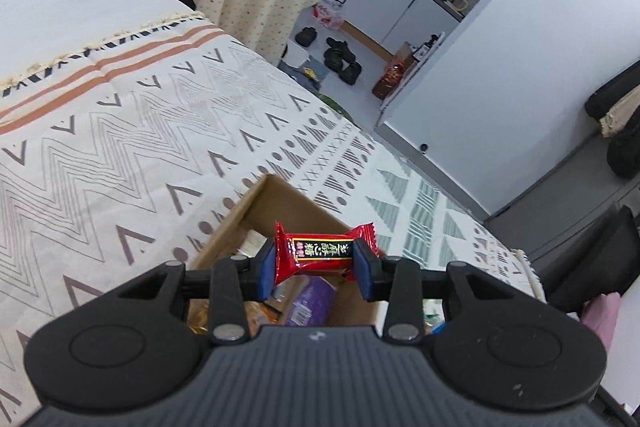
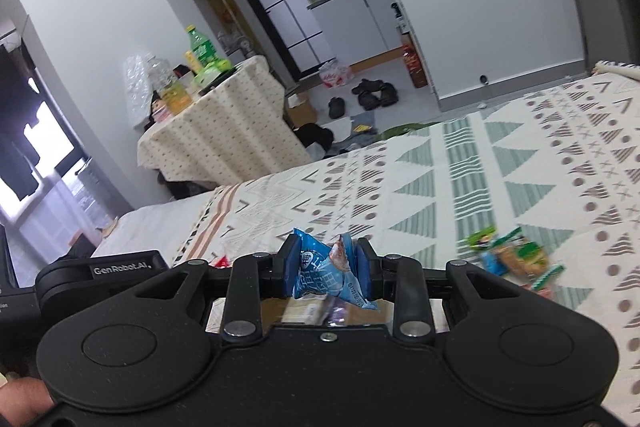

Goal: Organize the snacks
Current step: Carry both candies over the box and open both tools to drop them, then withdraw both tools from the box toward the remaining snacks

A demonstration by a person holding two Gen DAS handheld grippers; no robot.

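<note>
The big cardboard box is sitting on the bed to collect snacks. Above it, the left gripper is squeezing a red candy, and the right gripper is pinching a blue snack packet, probably for dropping in.

A bed under a cream geometric-patterned cotton blanket fills the room; beyond stands a round table draped in dotted cream cloth, white walls, pale grey floor, bright window.

Right gripper clamped on blue snack packet, loose snacks on patterned bedspread, draped table beyond
</note>
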